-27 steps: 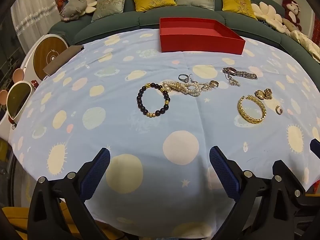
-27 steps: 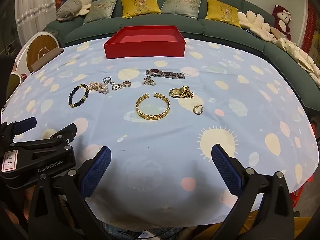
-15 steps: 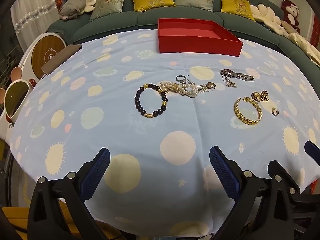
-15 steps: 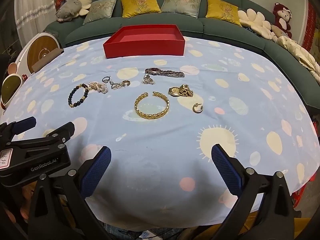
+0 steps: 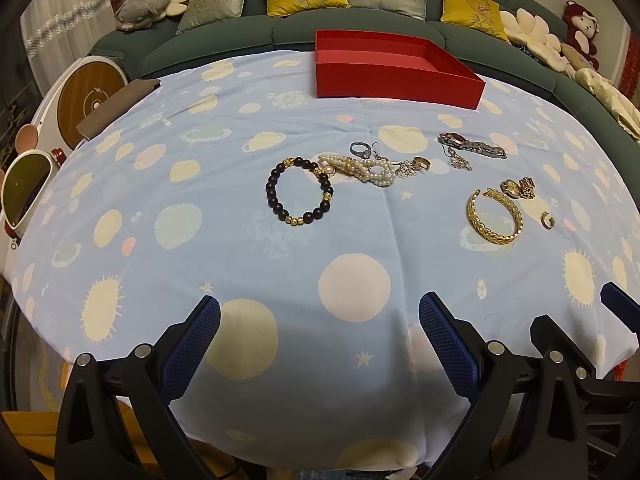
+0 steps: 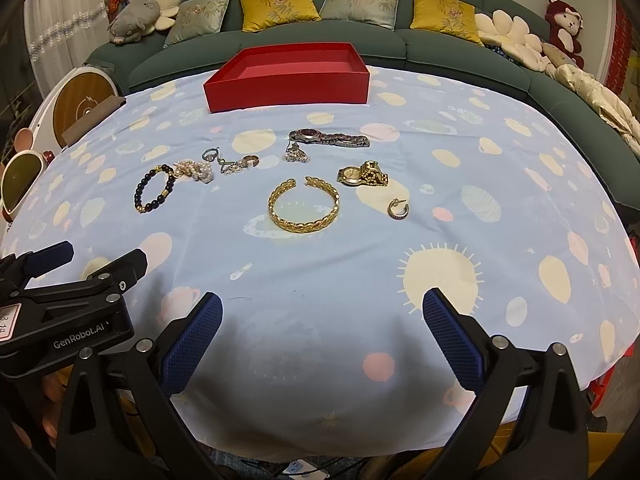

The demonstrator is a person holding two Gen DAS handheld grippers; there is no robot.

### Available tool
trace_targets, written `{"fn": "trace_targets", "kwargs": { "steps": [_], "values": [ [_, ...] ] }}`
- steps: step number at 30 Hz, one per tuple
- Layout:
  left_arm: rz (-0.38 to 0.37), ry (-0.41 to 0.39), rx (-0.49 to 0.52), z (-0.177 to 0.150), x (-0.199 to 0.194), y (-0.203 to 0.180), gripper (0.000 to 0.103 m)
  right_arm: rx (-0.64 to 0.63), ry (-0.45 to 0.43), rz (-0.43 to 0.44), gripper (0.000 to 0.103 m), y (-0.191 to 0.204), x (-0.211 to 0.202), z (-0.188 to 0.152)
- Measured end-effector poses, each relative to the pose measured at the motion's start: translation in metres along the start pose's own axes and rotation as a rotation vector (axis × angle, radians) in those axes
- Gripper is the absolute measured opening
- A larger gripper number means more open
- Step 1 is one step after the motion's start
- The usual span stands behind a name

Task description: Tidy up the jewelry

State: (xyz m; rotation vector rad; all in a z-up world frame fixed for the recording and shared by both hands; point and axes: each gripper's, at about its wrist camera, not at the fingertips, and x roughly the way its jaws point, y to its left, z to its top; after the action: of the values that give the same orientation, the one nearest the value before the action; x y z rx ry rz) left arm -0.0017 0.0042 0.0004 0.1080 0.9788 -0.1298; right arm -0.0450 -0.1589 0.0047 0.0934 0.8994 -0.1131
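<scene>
Blue tablecloth, gold bangle beyond right claw

A table in planet-print cloth bears a red box and scattered jewelry.

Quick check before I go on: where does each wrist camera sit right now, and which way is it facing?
Left wrist: on the left gripper, angled down across the table at the beaded bracelet; its open blue fingers show, with the right gripper's beside them.
Right wrist: on the right gripper, facing the gold bangle; its open fingers show, the left gripper alongside.
Shared: jewelry, red box, sofa.
</scene>
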Motion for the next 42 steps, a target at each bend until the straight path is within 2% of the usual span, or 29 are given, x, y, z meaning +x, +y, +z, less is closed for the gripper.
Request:
{"fn": "trace_targets", "kwargs": {
  "steps": [42],
  "values": [
    [-0.004,0.000,-0.008,-0.0035,-0.0006,-0.0002,0.097,0.011,0.004,0.011,0.098,-0.0003,0.0007,-0.0025]
  ]
}}
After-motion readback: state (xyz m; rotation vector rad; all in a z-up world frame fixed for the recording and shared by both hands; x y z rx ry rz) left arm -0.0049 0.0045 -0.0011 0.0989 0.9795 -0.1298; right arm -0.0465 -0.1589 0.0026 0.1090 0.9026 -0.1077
